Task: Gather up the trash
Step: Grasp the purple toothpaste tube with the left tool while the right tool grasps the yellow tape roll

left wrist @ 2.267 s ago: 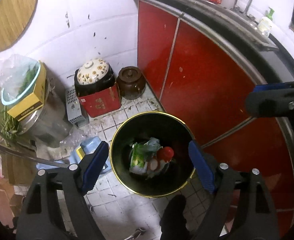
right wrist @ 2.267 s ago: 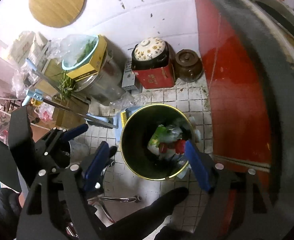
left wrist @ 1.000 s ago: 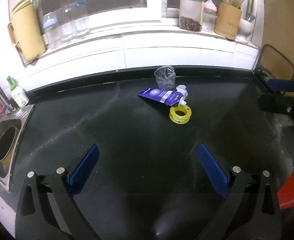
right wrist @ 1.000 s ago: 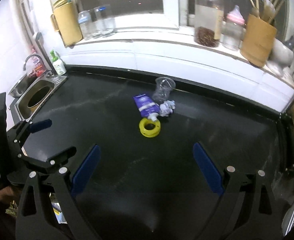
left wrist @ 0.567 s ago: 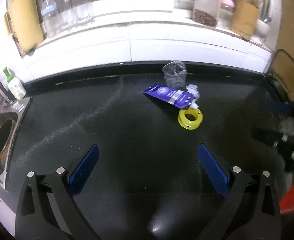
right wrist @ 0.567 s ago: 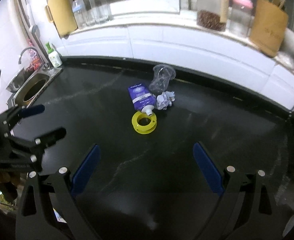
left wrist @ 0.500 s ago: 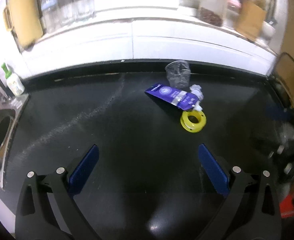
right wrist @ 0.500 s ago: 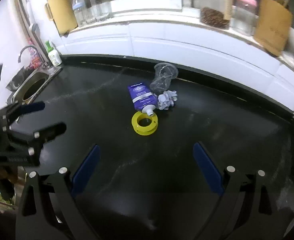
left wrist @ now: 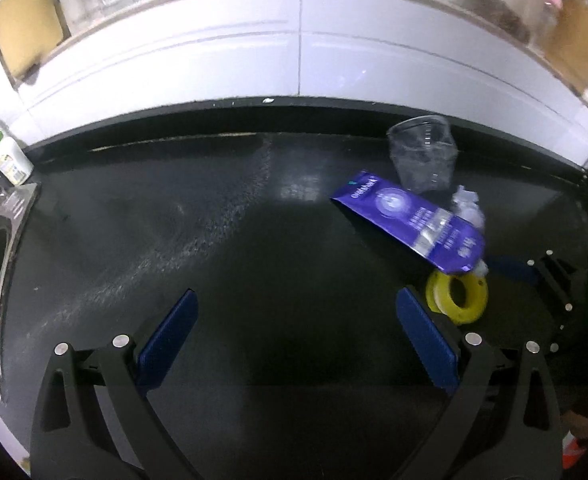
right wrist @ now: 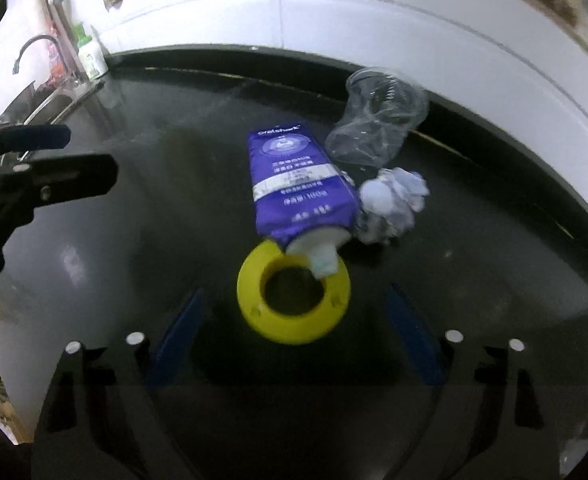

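Plainly, nothing had been picked up at this moment: the right gripper [right wrist: 294, 344] was closing with its fingers [right wrist: 176, 338] on either side of the yellow ring [right wrist: 293, 298], not yet pressing it. The left gripper [left wrist: 295, 338] hovered with fingers [left wrist: 168, 338] wide apart and nothing between them. Outward from the ring, a purple tube [right wrist: 297, 184] lay with its nozzle over the ring's rim, a crumpled paper wad [right wrist: 391, 204] just beside it, and a crushed clear cup [right wrist: 377, 120] behind. All four pieces lay on the dark surface [right wrist: 134, 240], so the whole cluster was left to collect.
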Available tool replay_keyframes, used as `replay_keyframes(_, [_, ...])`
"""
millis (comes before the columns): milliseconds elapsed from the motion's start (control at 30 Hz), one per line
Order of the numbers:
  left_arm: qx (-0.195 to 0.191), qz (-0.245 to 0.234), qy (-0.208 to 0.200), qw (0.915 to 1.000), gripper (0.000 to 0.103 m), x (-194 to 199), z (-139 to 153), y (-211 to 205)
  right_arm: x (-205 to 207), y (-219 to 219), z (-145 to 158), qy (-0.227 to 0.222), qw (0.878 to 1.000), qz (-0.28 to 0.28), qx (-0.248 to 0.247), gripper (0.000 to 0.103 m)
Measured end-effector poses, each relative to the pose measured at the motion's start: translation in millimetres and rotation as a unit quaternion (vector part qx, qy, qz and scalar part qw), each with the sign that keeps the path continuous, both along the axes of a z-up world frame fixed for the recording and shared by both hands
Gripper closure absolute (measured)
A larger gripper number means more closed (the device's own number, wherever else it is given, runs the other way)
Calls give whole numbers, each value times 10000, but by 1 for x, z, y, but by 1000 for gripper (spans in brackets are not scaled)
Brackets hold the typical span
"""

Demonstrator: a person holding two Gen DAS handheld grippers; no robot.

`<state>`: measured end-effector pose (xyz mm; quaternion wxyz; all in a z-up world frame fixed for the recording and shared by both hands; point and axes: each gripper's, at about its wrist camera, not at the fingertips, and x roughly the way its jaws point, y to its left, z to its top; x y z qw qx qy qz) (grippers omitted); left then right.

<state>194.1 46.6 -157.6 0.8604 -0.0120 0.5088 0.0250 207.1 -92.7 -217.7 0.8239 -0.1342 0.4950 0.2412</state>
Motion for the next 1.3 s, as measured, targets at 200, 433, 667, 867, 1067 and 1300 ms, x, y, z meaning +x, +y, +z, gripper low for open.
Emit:
replay_keyframes(200, [-202, 112, 242, 9994, 7, 27, -15, -3, -2, -6, -2, -50, 9998, 211, 53, 48])
replay_keyframes(433, [-445, 28, 408, 9982, 7, 53, -12, -48, -22, -52, 0, 97, 9999, 73, 7, 48])
replay_keyframes(667, [-238, 417, 663, 9966, 7, 72, -23, -82, -26, -88, 1, 226, 9992, -297, 161, 48])
replay_keyframes(867, [-254, 1046, 1170, 9873, 7, 76, -45, -67, -27, -102, 3, 244, 9986, -380, 276, 48])
replay_keyframes(1067, [-423, 1102, 1456, 9823, 10, 46, -59, -59, -23, -115, 4, 268, 9981, -409, 386, 48])
replay_keyframes(1300, [-115, 339, 1035, 9940, 48, 11, -50, -58, -23, -121, 7, 379, 9975, -400, 443, 48])
